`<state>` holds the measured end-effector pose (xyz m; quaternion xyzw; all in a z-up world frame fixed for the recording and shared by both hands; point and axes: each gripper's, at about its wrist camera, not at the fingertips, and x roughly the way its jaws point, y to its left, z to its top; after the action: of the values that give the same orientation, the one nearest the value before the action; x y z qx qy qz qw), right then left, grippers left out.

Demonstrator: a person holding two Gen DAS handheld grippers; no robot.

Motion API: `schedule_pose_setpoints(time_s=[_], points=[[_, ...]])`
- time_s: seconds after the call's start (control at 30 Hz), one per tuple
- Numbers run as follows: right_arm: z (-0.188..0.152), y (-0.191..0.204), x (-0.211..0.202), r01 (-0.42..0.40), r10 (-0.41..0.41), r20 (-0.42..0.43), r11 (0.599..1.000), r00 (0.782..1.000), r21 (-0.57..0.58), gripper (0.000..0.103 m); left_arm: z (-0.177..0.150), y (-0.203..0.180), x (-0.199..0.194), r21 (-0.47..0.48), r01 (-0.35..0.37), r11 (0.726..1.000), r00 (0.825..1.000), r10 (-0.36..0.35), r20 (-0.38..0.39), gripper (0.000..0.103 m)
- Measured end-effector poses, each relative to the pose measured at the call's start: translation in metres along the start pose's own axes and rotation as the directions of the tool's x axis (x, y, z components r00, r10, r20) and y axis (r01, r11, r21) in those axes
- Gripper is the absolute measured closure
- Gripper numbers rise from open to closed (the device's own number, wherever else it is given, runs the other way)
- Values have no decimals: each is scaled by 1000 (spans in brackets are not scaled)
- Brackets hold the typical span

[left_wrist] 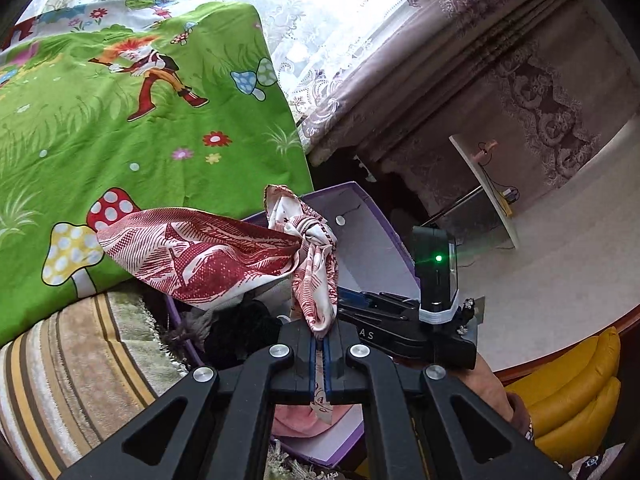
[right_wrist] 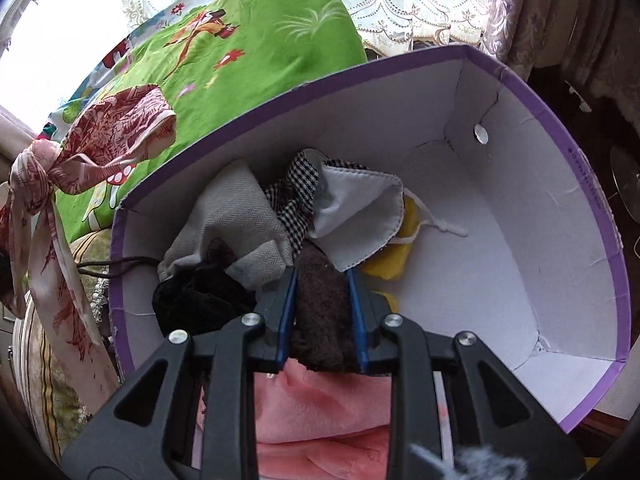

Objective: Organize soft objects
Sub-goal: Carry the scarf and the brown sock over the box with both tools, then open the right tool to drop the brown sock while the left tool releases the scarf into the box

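Note:
My left gripper [left_wrist: 320, 338] is shut on a knotted red-and-white patterned scarf [left_wrist: 208, 260] and holds it above the purple box [left_wrist: 352, 208]. The scarf also hangs at the left of the right wrist view [right_wrist: 100, 140]. My right gripper [right_wrist: 322, 284] is inside the purple box [right_wrist: 560, 184], shut on a dark brown fuzzy cloth [right_wrist: 324, 312]. In the box lie a grey herringbone cloth [right_wrist: 232, 216], a checkered cloth [right_wrist: 298, 196], a white face mask [right_wrist: 356, 208], a yellow piece [right_wrist: 390, 266], a black knit item [right_wrist: 196, 300] and a pink fleece [right_wrist: 320, 420].
A green cartoon-print bedsheet [left_wrist: 120, 120] covers the bed beside the box. A striped blanket [left_wrist: 72, 368] lies below it. Lace and mauve curtains [left_wrist: 440, 60] hang behind. A yellow cushion [left_wrist: 576, 392] sits at the right. The other gripper's body [left_wrist: 432, 280] is beside the scarf.

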<state>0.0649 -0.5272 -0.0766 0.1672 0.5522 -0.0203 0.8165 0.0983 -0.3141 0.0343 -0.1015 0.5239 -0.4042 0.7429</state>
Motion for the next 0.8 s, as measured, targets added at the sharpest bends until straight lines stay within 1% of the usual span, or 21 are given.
schedule_pose_setpoints(time_s=[0.07,0.13,0.2,0.27,0.4,0.5,0.63,0.7,0.77,0.8], points=[[-1,-3,5,-24,25,-21,1000,999,7,67,2,-3,8,8,-2,1000,1000,2,-16,101],[-3,-7,5,-35,36,-23,999,999,20,50,4,-4,17,20,1,1000,999,-1,-41,101],[-5,-12,4,-43,43,-20,998,999,41,38,7,-5,27,28,11,1000,997,-9,-73,101],[-8,-17,1,-54,54,-13,997,998,50,36,11,-6,35,45,14,999,995,-9,-96,101],[-14,-27,-13,-43,43,-1,997,999,62,34,18,-6,49,52,28,998,990,-21,-138,101],[-16,-36,-30,-15,14,21,997,1000,70,33,20,-12,62,68,34,997,985,-22,-168,101],[-20,-46,-45,22,-25,45,997,999,75,31,18,-17,84,51,61,997,973,-48,-226,101],[-17,-50,-47,33,-37,48,996,998,81,31,17,-18,95,40,57,998,966,-45,-254,101],[-20,-57,-50,43,-48,53,995,997,91,31,14,-18,104,35,69,997,954,-55,-293,101],[-18,-58,-50,46,-51,54,994,997,96,31,12,-18,108,39,63,997,951,-48,-304,101]])
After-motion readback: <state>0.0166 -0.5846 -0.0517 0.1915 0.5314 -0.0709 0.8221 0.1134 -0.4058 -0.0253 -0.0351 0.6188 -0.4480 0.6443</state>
